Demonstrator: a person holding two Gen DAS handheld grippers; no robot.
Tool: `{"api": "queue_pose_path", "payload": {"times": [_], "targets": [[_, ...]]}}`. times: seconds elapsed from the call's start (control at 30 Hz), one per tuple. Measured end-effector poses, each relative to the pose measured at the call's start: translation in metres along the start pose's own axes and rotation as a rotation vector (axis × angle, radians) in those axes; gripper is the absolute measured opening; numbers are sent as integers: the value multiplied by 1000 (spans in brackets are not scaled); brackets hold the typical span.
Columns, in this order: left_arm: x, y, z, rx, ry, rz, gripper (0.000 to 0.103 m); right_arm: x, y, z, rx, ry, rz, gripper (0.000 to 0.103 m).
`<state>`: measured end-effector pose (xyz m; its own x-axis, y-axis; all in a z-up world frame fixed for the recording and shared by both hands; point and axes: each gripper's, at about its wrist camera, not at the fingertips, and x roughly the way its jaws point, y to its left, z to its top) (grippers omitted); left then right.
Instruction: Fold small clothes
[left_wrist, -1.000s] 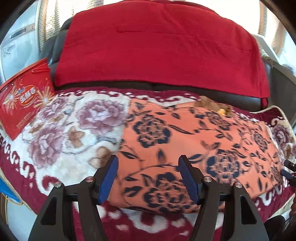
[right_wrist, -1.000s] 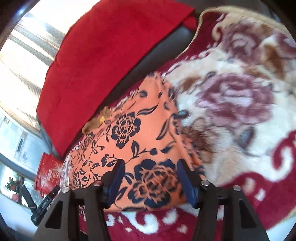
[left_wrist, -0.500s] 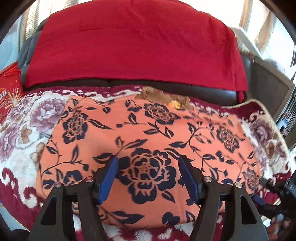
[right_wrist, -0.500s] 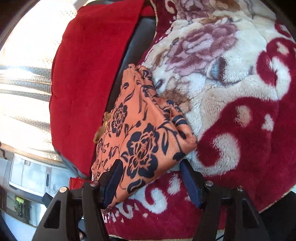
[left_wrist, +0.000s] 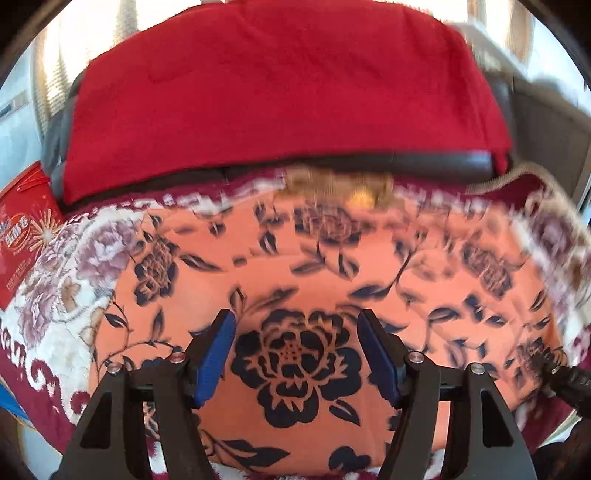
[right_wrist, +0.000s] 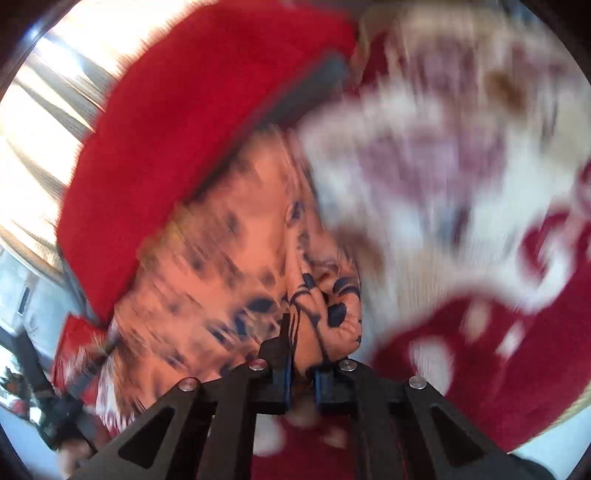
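An orange garment with dark blue flowers (left_wrist: 303, 280) lies spread on a floral blanket (left_wrist: 70, 291) over a sofa seat. My left gripper (left_wrist: 295, 350) is open and empty, hovering just above the garment's near middle, blue pads (left_wrist: 218, 350) wide apart. In the right wrist view my right gripper (right_wrist: 303, 354) is shut on the garment's near right corner (right_wrist: 325, 306), the cloth bunched between the blue pads. That view is blurred by motion. The right gripper's tip shows at the right edge of the left wrist view (left_wrist: 569, 376).
A red cover (left_wrist: 280, 92) drapes the dark sofa back behind the garment. A red printed box (left_wrist: 22, 236) stands at the left end of the seat. A brown scrap with a yellow spot (left_wrist: 351, 188) lies at the garment's far edge. The blanket's dark red border (right_wrist: 480, 362) runs along the front.
My right gripper has closed on the garment's right corner, having been open around it. My left gripper has shifted slightly, still open over the garment's middle.
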<state>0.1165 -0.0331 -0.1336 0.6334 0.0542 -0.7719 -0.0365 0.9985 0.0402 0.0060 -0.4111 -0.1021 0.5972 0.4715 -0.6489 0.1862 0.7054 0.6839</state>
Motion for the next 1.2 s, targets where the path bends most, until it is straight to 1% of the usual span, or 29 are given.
{"api": "queue_pose_path", "payload": {"times": [0.03,0.1,0.17,0.23,0.3,0.33,0.37,0.43,0.47,0.53,0.57,0.6,0.67,0.7,0.77,0.8,0.83,0.87,0.9,0.97,1.0,1.07,1.1,1.2], "targets": [[10,-2,-3,12,37,6,72,-5,-7,2,33,7,48,17],[14,-3,-7,14,2,36,76,-18,-17,5,68,16,101,31],[14,-5,-7,11,0,43,76,-34,-23,8,55,-7,94,38],[13,-5,-8,9,-3,37,77,-54,-30,18,47,-51,85,40],[15,-2,-9,6,-8,27,78,-60,-30,36,30,-68,91,51],[15,-1,-10,3,-10,23,78,-59,-26,47,13,-67,100,52],[16,-2,-9,0,-10,21,79,-56,-20,58,-7,-61,107,52],[19,1,-9,-1,-11,16,79,-34,1,85,-67,-11,153,53],[21,1,-8,-1,-10,14,79,-24,10,94,-84,3,156,53],[16,0,-10,-7,-8,8,80,10,28,118,-155,59,120,53],[15,0,-10,-10,-7,4,80,25,32,127,-163,67,93,53],[14,1,-10,-12,-7,1,80,46,35,137,-158,99,67,55],[16,2,-9,-11,-9,-1,80,75,36,146,-150,162,53,55],[16,2,-9,-11,-11,-3,81,89,39,148,-164,193,36,47],[16,4,-9,-14,-12,-11,81,95,55,146,-240,213,0,14],[16,5,-9,-16,-11,-16,82,84,67,144,-287,170,-38,14],[17,7,-9,-17,-11,-22,83,69,80,140,-336,110,-64,13],[17,7,-9,-17,-12,-26,83,58,86,137,-359,67,-79,12],[17,8,-9,-18,-14,-28,84,57,86,136,-376,39,-117,12],[18,7,-9,-25,-17,-24,85,91,67,139,-329,97,-220,12],[18,6,-9,-26,-16,-21,85,100,55,139,-288,109,-206,15],[18,7,-9,-32,-14,-24,85,92,51,139,-253,78,-160,19],[18,8,-9,-34,-13,-29,85,86,50,140,-232,70,-158,24],[18,7,-9,-35,-16,-27,85,73,51,141,-236,46,-197,24]]}}
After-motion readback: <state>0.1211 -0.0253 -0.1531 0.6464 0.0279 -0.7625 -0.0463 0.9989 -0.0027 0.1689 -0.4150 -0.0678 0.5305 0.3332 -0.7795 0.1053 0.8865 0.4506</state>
